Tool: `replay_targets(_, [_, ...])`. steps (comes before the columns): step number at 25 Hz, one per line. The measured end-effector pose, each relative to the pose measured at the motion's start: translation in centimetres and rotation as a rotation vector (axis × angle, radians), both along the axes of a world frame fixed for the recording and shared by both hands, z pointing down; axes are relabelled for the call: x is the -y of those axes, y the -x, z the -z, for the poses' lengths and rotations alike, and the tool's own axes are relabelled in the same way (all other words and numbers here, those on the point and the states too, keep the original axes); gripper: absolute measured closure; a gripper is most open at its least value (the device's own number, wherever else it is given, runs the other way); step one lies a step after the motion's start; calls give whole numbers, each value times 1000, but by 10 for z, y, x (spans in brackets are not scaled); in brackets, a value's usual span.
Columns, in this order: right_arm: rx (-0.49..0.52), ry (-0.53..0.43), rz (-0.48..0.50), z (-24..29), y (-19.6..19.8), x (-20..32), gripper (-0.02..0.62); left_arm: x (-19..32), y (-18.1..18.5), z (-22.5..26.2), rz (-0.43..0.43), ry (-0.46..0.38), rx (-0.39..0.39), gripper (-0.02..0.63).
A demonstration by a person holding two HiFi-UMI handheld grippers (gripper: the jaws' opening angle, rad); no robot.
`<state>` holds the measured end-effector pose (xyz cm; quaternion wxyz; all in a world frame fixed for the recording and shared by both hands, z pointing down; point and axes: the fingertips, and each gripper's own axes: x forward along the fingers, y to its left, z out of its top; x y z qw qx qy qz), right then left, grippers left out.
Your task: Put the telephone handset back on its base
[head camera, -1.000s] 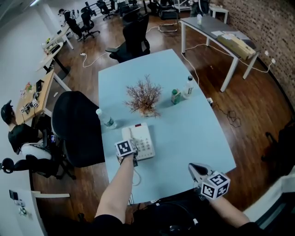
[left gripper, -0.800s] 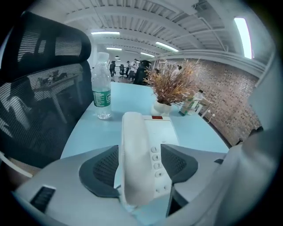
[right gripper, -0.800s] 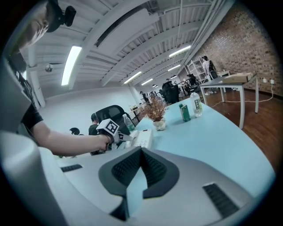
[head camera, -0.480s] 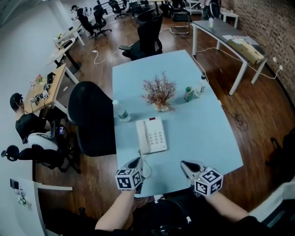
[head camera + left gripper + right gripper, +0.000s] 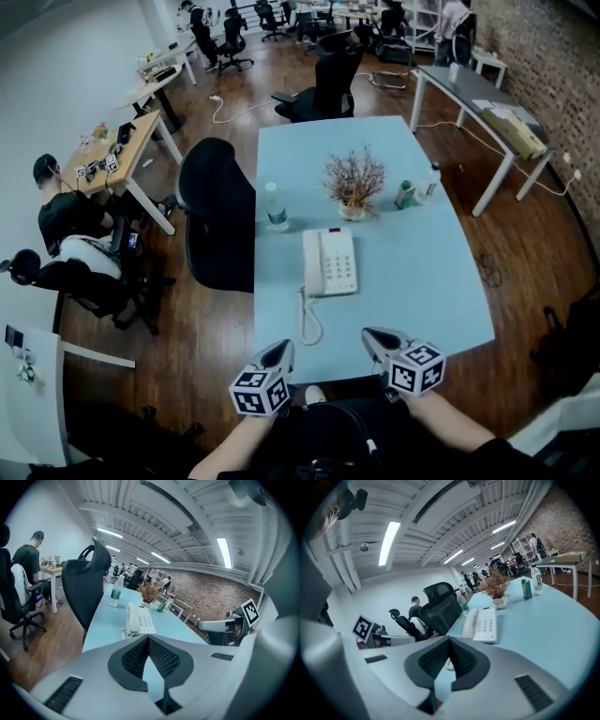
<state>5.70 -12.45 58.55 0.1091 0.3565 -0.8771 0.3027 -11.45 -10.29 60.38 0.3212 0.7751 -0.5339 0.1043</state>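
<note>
Moved: left claw (image 5: 278,352) has drawn back from the telephone base (image 5: 337,264) to the near worktop (image 5: 422,272) edge, its jaws pressed together and empty.
Handset (image 5: 311,262): lying along the base's left side.
Right claw (image 5: 377,337): pressed together, empty, near side of the base.
Cord (image 5: 307,320): coils from the base toward the left claw.
Beyond base: plant (image 5: 354,179), water bottle (image 5: 274,208).
Left of base: black chair (image 5: 217,217).
</note>
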Motion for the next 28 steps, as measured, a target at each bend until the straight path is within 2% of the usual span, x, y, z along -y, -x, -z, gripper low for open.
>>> replay_targets(7, [3, -71, -11, 20, 5, -20, 584, 9, 2, 27, -36, -44, -26, 606])
replay_targets(14, [8, -90, -57, 26, -6, -31, 584, -1, -13, 34, -79, -80, 8, 606])
replay_targets(21, [-50, -106, -33, 26, -6, -40, 584, -7, -19, 36, -80, -94, 15, 604])
replay_targets(28, [-63, -115, -17, 27, -6, -40, 584, -9, -22, 44, -82, -107, 26, 606])
